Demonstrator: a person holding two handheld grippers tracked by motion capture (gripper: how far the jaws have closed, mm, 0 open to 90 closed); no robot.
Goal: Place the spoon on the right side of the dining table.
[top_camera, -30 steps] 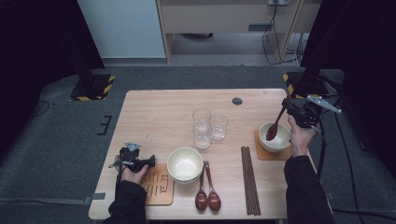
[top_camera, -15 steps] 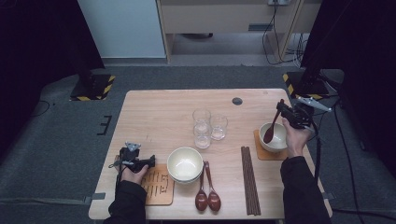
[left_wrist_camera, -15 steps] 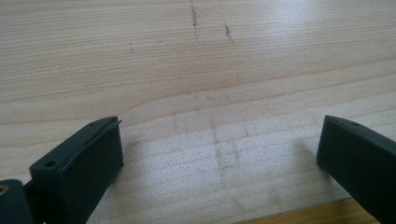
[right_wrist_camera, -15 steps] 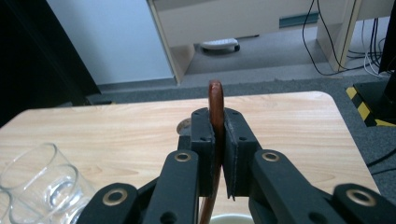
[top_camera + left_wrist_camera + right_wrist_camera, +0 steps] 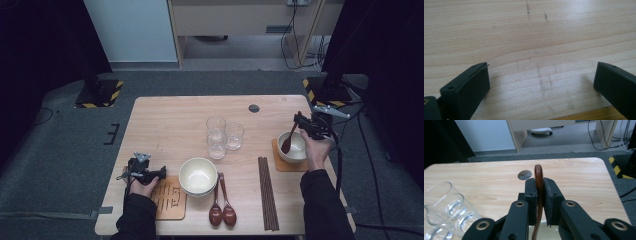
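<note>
Dark curtains and grey carpet are seen around a pale wooden table in the high view. At its right side, the right gripper is held above a white bowl set on a wooden coaster, and a brown spoon is clamped between its jaws, the spoon's head dipped into the bowl. At the near left, the left gripper is rested by a second coaster, beside a cream bowl. In the left gripper view, the jaws are shown wide apart over bare wood, with nothing between them. In the right gripper view, the spoon handle is pinched upright between the pads, though these have just been eased slightly apart; glasses are seen at left.
</note>
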